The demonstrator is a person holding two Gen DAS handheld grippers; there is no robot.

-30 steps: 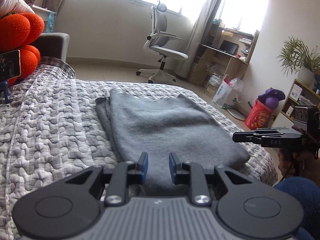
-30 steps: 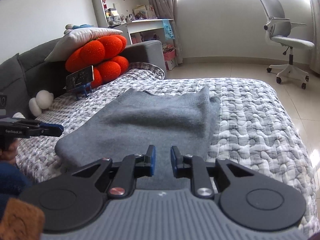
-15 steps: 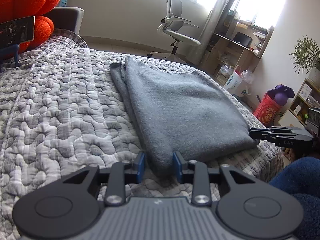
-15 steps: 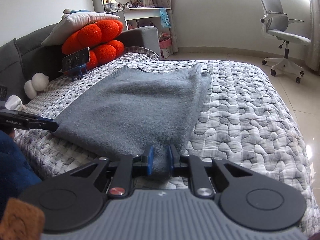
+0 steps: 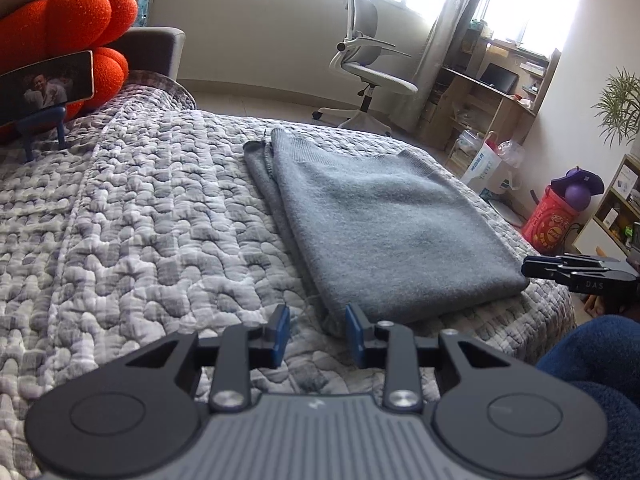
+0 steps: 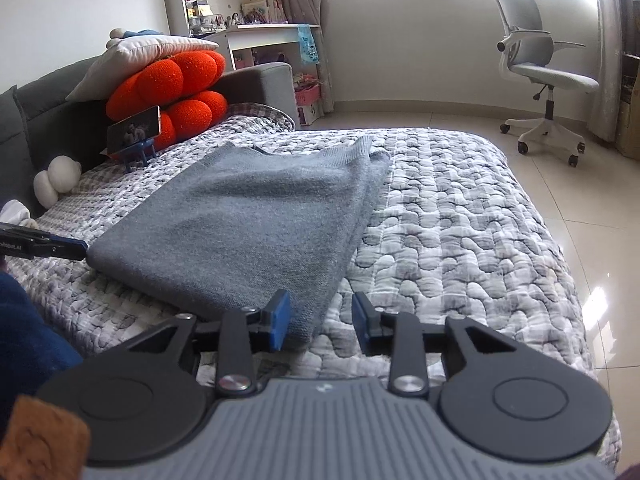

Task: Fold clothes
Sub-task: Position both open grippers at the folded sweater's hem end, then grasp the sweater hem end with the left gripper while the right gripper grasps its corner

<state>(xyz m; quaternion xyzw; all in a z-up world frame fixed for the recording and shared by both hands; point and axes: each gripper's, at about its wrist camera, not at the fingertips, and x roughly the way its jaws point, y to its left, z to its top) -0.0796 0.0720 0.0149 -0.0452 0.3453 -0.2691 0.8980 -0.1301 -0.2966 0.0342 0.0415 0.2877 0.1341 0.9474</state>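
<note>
Lying folded into a flat rectangle, a grey sweater (image 5: 384,236) rests on the quilted bedspread (image 5: 140,220) of a bed, its ribbed edge turned toward the office chair (image 5: 368,56) by the window. The left tongs (image 5: 316,330) stand open at the sweater's near corner, blue pads apart; the corner's tip sits in the gap between them, and neither pad presses on it. At the sweater's other near corner the right tongs (image 6: 320,320) are opening, the corner lying between the pads with clear space on the side away from the sweater. From the left camera, the right tongs (image 5: 576,270) show side-on just beside the sweater's far near-edge corner. Beyond the sweater, toward the head of the bed, a phone (image 6: 134,128) on a blue stand leans before an orange cushion (image 6: 176,88), with a white pillow (image 6: 140,60) on top of the cushion. A red bucket (image 5: 552,224) stands on the floor past the sweater's right side.
</note>
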